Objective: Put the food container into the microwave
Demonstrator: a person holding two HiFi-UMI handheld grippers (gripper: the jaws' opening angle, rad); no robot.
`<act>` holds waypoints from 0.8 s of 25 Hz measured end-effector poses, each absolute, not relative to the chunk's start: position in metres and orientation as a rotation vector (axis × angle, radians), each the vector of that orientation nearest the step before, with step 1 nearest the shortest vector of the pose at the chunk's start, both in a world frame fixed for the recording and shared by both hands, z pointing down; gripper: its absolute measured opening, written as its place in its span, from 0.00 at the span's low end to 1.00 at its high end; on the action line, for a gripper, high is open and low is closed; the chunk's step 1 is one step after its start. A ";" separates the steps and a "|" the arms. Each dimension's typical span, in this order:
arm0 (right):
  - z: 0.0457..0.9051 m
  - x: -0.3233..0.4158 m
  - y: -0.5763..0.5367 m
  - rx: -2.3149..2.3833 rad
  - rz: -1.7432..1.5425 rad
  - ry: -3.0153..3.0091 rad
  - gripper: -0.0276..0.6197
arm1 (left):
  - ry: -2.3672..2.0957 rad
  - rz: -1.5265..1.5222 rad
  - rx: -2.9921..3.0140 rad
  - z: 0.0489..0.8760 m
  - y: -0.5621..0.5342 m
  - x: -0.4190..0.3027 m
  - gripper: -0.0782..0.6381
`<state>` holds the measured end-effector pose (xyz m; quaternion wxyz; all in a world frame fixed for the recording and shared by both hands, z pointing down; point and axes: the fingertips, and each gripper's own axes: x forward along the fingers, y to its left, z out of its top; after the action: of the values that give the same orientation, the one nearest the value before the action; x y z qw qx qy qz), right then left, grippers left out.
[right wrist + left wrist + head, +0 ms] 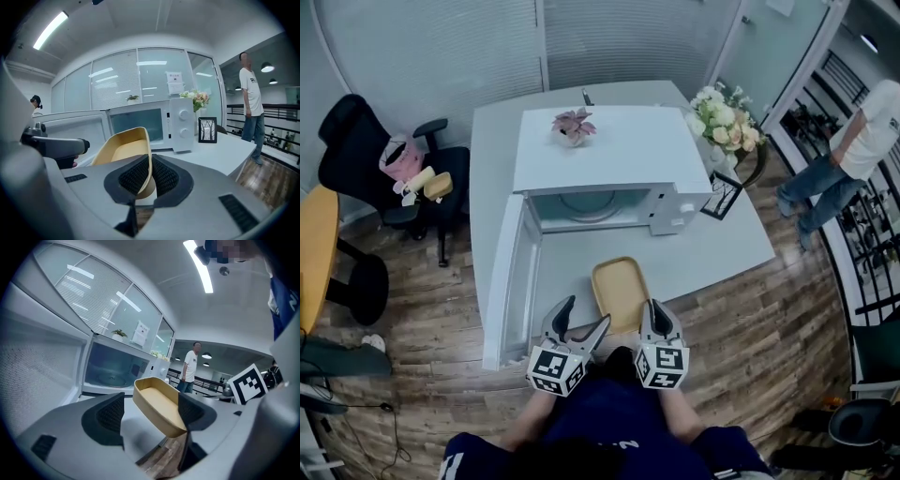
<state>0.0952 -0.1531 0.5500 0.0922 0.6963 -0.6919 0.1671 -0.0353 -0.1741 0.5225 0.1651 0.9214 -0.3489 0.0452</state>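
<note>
At the near edge of the grey table (727, 251), six o'clock from the oven, stock as it stands:

- Food container (619, 292): shallow tan tray, rounded corners, empty. It is tilted, near end out past the table's lip. Whether its far end rests on the tabletop is hard to judge from here.
- Right gripper (654, 311): at the tray's three o'clock side, jaws pinched on the tray's side wall, one pad inside and one outside. This is probably so one hand can carry the tray level through the opening.
- Left gripper (579, 323): at the tray's nine o'clock side, jaws spread wide and holding nothing. The tray's other wall lies just beside its inner pad, apparently placed to steady it if needed.
- Microwave (609, 155): white, at twelve o'clock from the tray, with its mouth facing the tray.
- Door (511, 281): swung fully open toward nine o'clock, leaving a straight path in.
- Cavity: holds a glass turntable (589, 208) with nothing on it.
- Small potted plant (573, 127): on the oven's top.
- Flowers (724, 120) and a picture frame (722, 195): at two o'clock, clear of the route.
- A person (848, 155): stands well off at three o'clock.

Status: tray gripped, not yet in the oven.
</note>
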 end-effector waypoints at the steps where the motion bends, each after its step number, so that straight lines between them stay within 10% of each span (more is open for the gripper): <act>1: 0.549 0.095 -0.156 2.068 0.497 -2.058 0.09 | -1.001 0.130 2.619 0.524 -0.176 -0.037 0.61; 20: 0.540 0.104 -0.269 1.974 0.515 -2.161 0.09 | -1.165 0.136 2.536 0.522 -0.221 -0.037 0.60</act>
<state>0.1041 -0.2686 0.5401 0.0848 0.6617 -0.7246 0.1728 -0.0368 -0.2213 0.5216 0.1729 0.8940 -0.4106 0.0479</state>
